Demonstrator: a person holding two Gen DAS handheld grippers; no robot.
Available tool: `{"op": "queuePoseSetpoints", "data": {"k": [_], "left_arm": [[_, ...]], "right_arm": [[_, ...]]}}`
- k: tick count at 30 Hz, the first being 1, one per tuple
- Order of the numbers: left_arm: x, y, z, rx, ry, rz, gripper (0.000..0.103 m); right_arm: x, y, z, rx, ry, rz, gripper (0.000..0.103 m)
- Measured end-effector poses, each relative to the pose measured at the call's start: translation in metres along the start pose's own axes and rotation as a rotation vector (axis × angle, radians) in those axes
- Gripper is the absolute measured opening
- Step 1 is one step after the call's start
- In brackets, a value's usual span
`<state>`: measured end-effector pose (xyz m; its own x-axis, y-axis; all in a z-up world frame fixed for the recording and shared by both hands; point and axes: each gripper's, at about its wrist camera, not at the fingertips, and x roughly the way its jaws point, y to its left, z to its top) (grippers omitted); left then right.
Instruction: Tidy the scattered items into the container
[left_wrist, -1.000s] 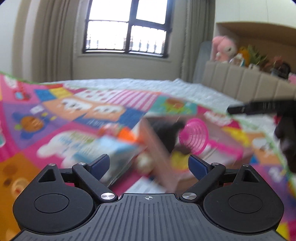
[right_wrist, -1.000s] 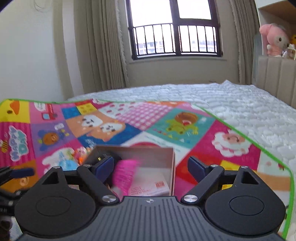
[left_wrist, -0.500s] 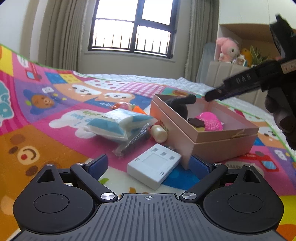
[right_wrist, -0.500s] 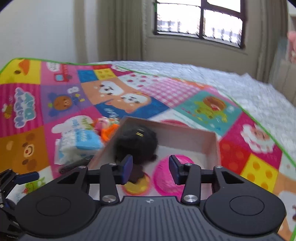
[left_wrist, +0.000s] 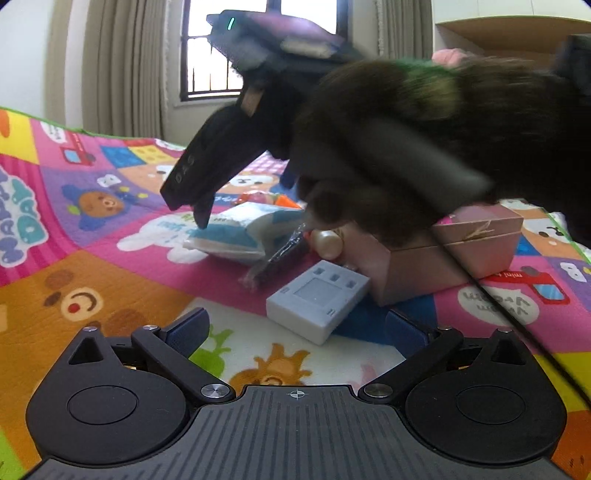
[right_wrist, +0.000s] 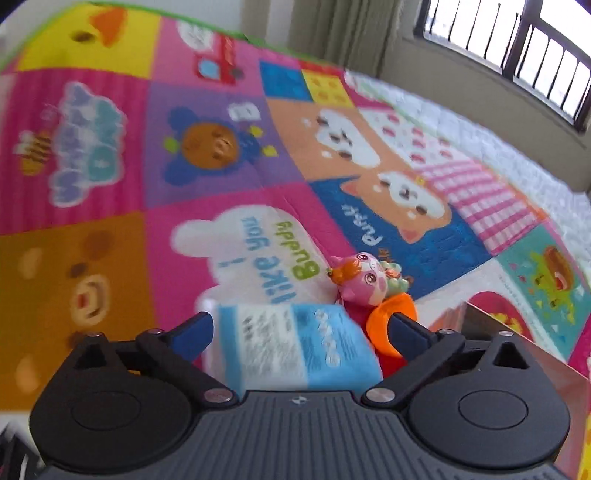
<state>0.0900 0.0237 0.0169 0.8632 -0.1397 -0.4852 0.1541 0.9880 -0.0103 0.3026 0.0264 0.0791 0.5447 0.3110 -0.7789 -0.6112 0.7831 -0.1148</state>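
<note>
**Q:** Item one, your right gripper?

**A:** Right gripper (right_wrist: 300, 330): jaws spread wide, nothing held. The blue-and-white packet (right_wrist: 295, 347) lies between them, one fingertip (right_wrist: 194, 326) off its left edge, the other beside the orange part of the pink cat toy (right_wrist: 364, 282). I cannot tell whether either pad touches anything.

**Q:** Left gripper?

**A:** Left gripper (left_wrist: 295, 328): wide open, empty, held low over the play mat (left_wrist: 92, 266). The grey plastic block (left_wrist: 317, 299) sits just ahead, nearer the right-hand jaw.

**Q:** Further out?

**A:** The packet leans against a dark wrapped stick (left_wrist: 277, 258); a pearl-coloured ball (left_wrist: 327, 242) is next to that. The pink box (left_wrist: 454, 254), the container, stands to the right, its corner near the block. My gloved hand (left_wrist: 424, 147) and the right tool cross the view and hide most of the box.

**Q:** Step in hand?

**A:** Picking up the packet, I judge. Several items remain outside the box.

**Q:** Next move?

**A:** Settle lower, close on the packet across its width without catching the cat toy, then lift it rightward over the box wall.
</note>
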Motion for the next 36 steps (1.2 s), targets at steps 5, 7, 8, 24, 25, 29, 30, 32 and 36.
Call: {"op": "queuePoseSetpoints", "data": {"k": [5, 7, 8, 24, 25, 29, 30, 32, 36], "left_arm": [[0.002, 0.003, 0.001, -0.02, 0.015, -0.005, 0.103], [0.0, 0.001, 0.0, -0.004, 0.015, -0.007, 0.103], [-0.002, -0.001, -0.001, 0.01, 0.018, -0.011, 0.103], [-0.068, 0.004, -0.038, -0.109, 0.079, -0.036, 0.103], [-0.068, 0.009, -0.036, -0.135, 0.076, -0.005, 0.103], [-0.067, 0.025, -0.023, -0.181, 0.073, 0.167, 0.103], [-0.069, 0.026, -0.02, -0.191, 0.063, 0.188, 0.103], [-0.073, 0.029, -0.013, -0.216, 0.04, 0.198, 0.103], [-0.089, 0.023, -0.007, -0.232, -0.015, 0.127, 0.103]], "right_arm": [[0.031, -0.012, 0.0, 0.112, 0.113, 0.063, 0.093], [0.021, -0.007, -0.006, 0.103, 0.126, 0.104, 0.091], [0.014, -0.004, -0.012, 0.104, 0.135, 0.134, 0.09], [-0.18, 0.002, -0.186, 0.052, -0.204, 0.137, 0.098], [-0.185, 0.001, -0.198, 0.054, -0.22, 0.114, 0.099], [-0.178, 0.008, -0.231, 0.048, -0.207, 0.123, 0.099], [-0.173, 0.011, -0.234, 0.048, -0.206, 0.122, 0.099], [-0.163, 0.019, -0.236, 0.049, -0.211, 0.115, 0.099], [-0.138, 0.022, -0.232, 0.109, -0.187, 0.139, 0.098]]}}
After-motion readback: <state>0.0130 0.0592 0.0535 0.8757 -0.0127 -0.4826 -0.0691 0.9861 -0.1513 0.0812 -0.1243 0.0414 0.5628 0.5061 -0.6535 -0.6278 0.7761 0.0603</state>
